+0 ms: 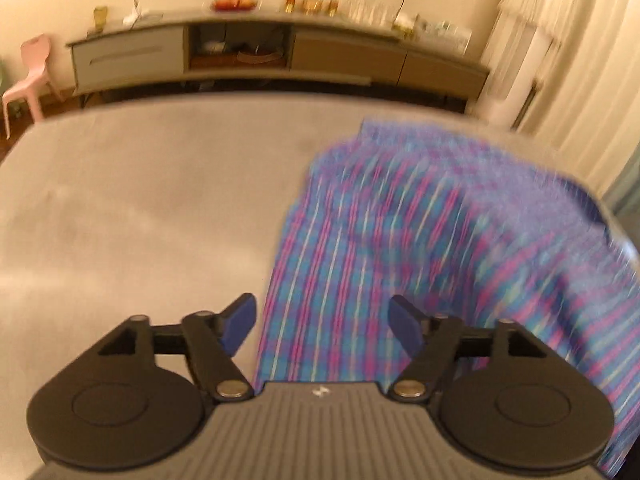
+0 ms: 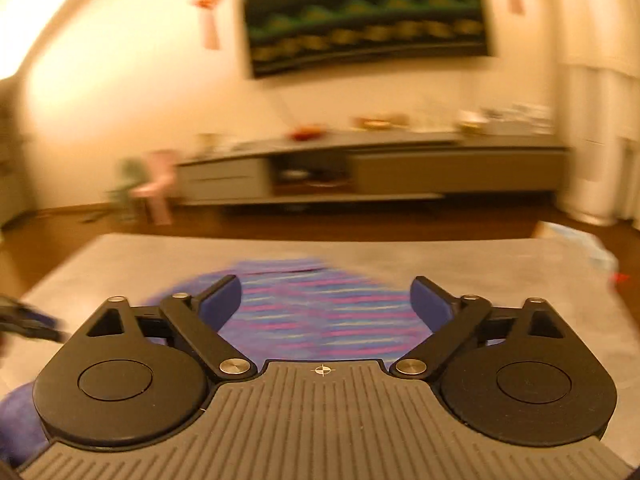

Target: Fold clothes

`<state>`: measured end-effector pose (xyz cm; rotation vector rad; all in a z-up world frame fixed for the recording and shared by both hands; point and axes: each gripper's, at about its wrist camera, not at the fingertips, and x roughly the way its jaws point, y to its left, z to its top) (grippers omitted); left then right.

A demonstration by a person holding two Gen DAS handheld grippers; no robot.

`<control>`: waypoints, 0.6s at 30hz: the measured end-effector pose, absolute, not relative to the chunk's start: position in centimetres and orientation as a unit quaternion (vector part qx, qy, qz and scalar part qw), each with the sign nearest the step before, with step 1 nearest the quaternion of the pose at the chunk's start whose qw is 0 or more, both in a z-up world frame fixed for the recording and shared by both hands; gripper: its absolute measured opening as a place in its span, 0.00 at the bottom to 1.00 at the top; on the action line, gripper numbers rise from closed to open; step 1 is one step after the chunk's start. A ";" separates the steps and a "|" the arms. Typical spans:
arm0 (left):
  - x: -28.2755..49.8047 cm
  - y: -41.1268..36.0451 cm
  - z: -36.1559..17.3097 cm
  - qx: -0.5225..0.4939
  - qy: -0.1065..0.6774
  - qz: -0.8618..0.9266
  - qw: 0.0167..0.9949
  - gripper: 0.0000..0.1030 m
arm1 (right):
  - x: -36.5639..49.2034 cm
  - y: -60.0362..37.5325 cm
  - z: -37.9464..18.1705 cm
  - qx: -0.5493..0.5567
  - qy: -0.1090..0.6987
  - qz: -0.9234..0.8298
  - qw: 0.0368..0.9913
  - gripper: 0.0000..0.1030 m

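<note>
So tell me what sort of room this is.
Probably a home living room: a long low media cabinet along the wall, a dark wall hanging above it, and a plaid garment on a grey table.

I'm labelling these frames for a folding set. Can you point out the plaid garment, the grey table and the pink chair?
plaid garment [image 1: 420,248]: left wrist view, middle of the spread cloth.
grey table [image 1: 140,200]: left wrist view, bare top left of the cloth.
pink chair [image 1: 30,68]: left wrist view, its backrest and seat.
</note>
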<state>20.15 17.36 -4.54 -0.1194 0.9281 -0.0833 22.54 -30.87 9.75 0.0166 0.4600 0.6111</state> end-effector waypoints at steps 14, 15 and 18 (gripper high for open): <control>22.5 19.0 -6.7 0.049 0.442 0.068 0.893 0.02 | 21.9 -34.4 1.2 0.092 0.316 0.193 0.924 0.85; 24.0 21.1 -5.8 0.047 0.426 0.119 0.895 0.02 | 22.1 -34.4 0.7 0.089 0.322 0.193 0.922 0.85; 26.9 26.8 -2.6 -0.001 0.383 0.204 0.901 0.05 | 23.5 -34.4 -0.7 0.068 0.340 0.181 0.920 0.84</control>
